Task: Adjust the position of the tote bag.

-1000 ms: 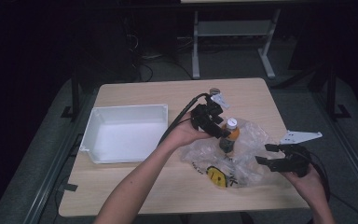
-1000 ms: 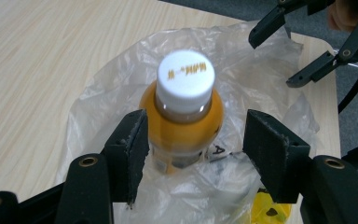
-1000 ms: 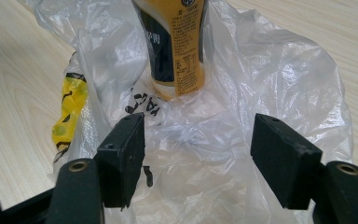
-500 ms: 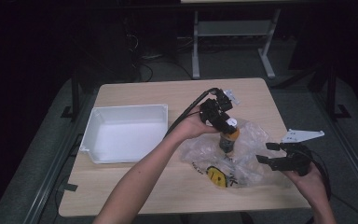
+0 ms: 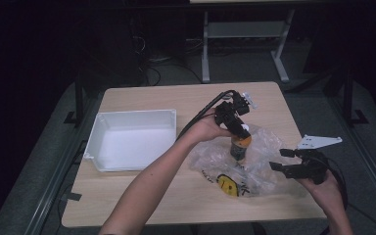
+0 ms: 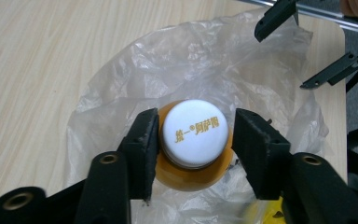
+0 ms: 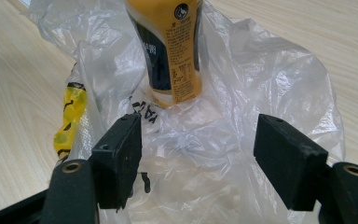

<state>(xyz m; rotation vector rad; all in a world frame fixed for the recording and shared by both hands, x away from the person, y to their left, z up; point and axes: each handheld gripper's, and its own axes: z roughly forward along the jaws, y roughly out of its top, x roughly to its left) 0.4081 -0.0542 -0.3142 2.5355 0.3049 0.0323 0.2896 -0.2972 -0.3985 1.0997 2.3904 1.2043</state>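
High view: one wooden table (image 5: 142, 196), one white tray (image 5: 133, 139), one clear plastic bag (image 5: 267, 152), one bottle (image 5: 238, 148), two grippers. Landmark = the bottle. It stands upright in the crumpled bag, right of the tray and apart from it.

Left gripper (image 5: 235, 120) sits right on top of the bottle, pointing down at it. Left gripper view: one white cap (image 6: 195, 131) with gold lettering, orange shoulder below it. Jaws straddle the cap, one each side; the left one looks to be touching it, the right one shows a thin gap. So not clamped, close to it.

Right gripper (image 5: 293, 161) hangs right of the bottle, near the bag's edge, jaws spread wide, holding nothing. Right gripper view: bag film lies between the jaws, bottle's dark label and yellow contents just behind. One yellow printed patch (image 7: 70, 119) on the bag, left of the bottle.
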